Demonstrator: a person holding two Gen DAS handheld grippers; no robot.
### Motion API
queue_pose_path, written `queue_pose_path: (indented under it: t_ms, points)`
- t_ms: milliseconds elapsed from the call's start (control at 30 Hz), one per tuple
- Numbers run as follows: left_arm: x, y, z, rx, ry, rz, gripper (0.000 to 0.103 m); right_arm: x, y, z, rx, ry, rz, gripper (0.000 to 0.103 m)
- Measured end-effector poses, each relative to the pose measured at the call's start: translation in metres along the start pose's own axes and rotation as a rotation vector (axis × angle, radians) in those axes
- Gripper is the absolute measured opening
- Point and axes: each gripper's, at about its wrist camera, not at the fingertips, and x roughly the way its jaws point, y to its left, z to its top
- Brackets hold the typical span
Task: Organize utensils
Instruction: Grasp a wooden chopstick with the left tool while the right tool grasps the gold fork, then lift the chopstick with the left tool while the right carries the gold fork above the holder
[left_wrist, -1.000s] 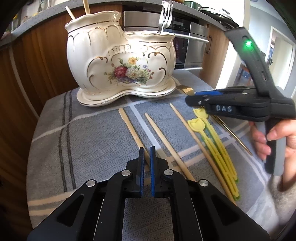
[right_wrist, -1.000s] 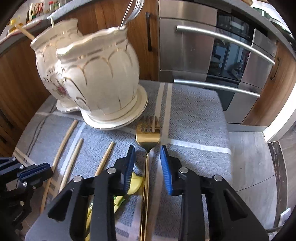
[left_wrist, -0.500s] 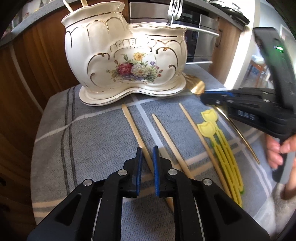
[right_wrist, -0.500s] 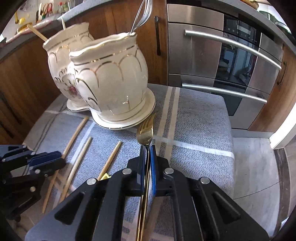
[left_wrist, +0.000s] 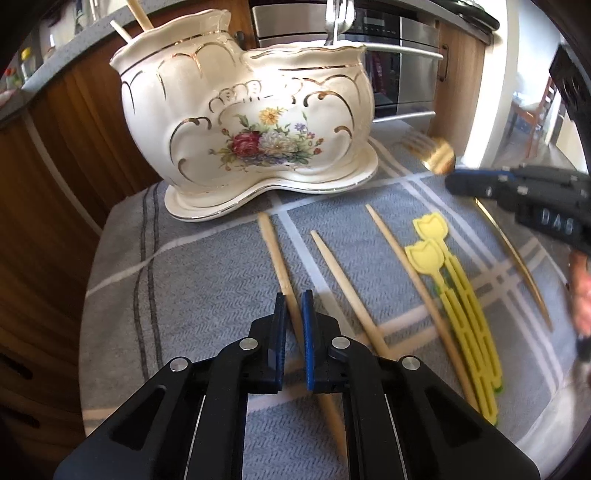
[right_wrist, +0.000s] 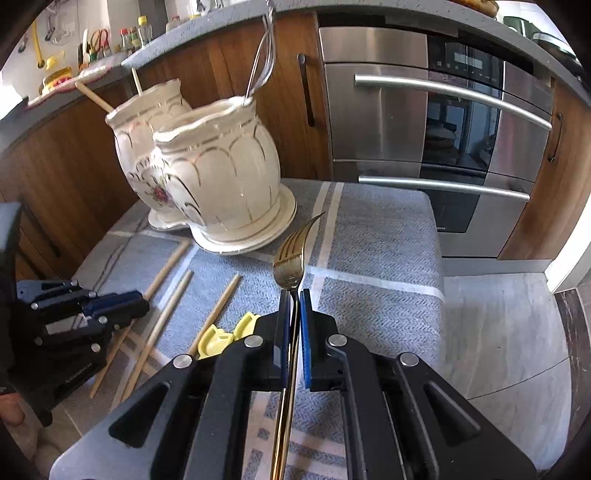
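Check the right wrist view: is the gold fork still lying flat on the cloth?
No: the right gripper is shut on the gold fork, whose tines stand tilted up off the grey cloth.

The right tool (right_wrist: 294, 308) has clamped and lifted the gold fork (right_wrist: 289, 264).

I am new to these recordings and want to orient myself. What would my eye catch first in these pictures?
First, the big cream ceramic holder with painted flowers and gold trim, standing at the back of the grey cloth. Next, the gold fork clamped in the right gripper, its tines pointing toward the holder. Then the wooden chopsticks and yellow tulip-topped picks lying in front, with the left gripper astride one chopstick.
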Motion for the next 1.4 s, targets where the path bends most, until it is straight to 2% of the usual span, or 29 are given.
queue_pose_path:
  t_ms: [167,300,467,600,900,1100,1267,1400]
  points:
    - [-0.011,0.002,-0.009,0.004,-0.037,-0.01,0.007,-0.017,0.003,0.0,-0.007,-0.075,0.026,0.005]
    - [-0.031,0.005,-0.01,-0.004,-0.118,-0.024,0.007,-0.038,0.012,0.001,-0.051,-0.172,0.033,0.005]
    - [-0.057,0.009,-0.012,0.005,-0.234,-0.042,0.007,-0.056,0.018,0.004,-0.084,-0.246,0.037,0.005]
    - [-0.073,0.009,-0.011,0.002,-0.316,-0.057,0.007,-0.072,0.033,0.0,-0.153,-0.315,-0.006,0.005]
    - [-0.092,0.019,-0.015,-0.008,-0.415,-0.092,0.007,-0.093,0.049,-0.005,-0.218,-0.414,-0.038,0.005]
    - [-0.096,0.024,-0.017,-0.022,-0.448,-0.108,0.006,-0.099,0.052,-0.004,-0.229,-0.454,-0.049,0.005]
    - [-0.107,0.03,-0.018,-0.038,-0.512,-0.118,0.007,-0.11,0.055,-0.001,-0.223,-0.508,-0.056,0.005]
    - [-0.121,0.037,-0.019,-0.047,-0.598,-0.121,0.007,-0.124,0.056,0.011,-0.203,-0.552,-0.074,0.005]
